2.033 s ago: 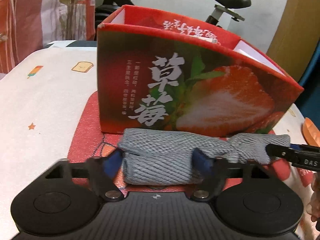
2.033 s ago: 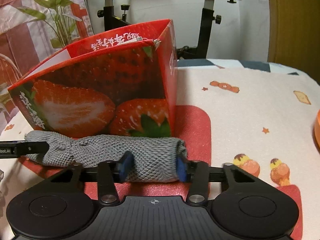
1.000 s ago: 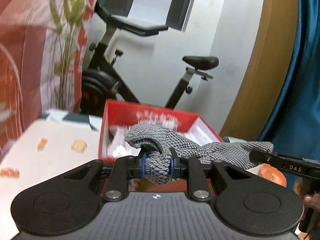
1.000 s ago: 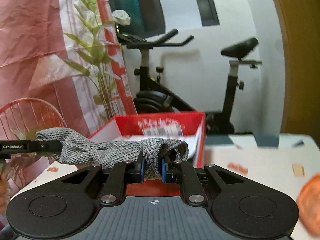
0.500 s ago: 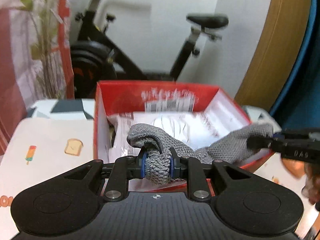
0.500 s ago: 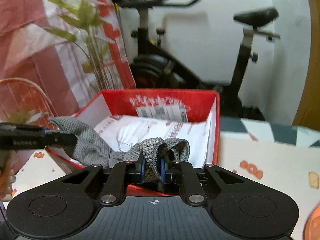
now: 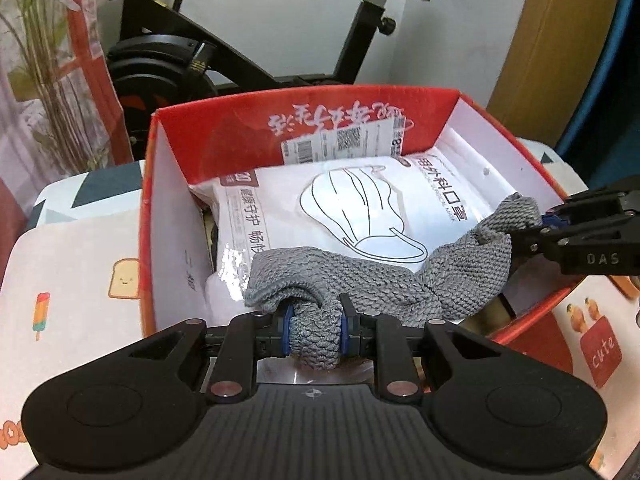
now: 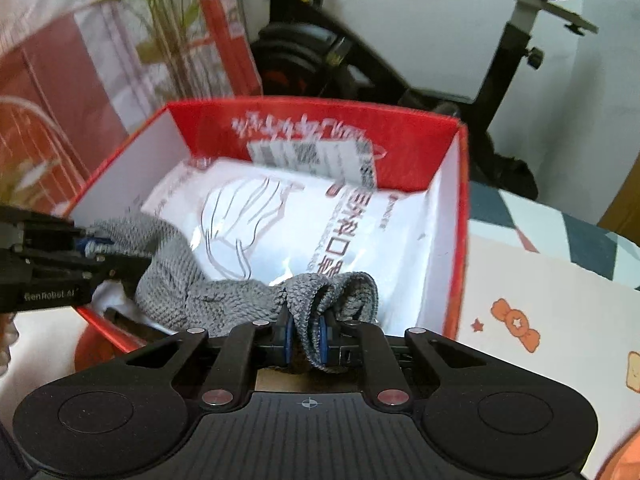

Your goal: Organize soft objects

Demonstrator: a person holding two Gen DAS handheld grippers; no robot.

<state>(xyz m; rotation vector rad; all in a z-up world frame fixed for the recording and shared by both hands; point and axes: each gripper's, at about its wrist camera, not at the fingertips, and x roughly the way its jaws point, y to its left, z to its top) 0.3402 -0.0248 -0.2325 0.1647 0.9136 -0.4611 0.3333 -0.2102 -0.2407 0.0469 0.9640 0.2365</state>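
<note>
The grey knitted cloth [image 7: 372,280] hangs stretched over the open red strawberry box [image 7: 156,208], just above the face-mask packet [image 7: 360,204] inside. The left gripper [image 7: 314,330] and right gripper [image 8: 306,338] each pinch one end. Placing seems underway; next, lower it onto the packet and release both ends.

Both wrist cameras look down, close, into the red box [image 7: 168,184] [image 8: 460,216] (shared).

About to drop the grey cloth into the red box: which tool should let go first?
Probably the right tool. Its end of the grey cloth hangs inside the red box over the mask packet. The left tool grips nearer the front wall, so it can steady the cloth.
</note>
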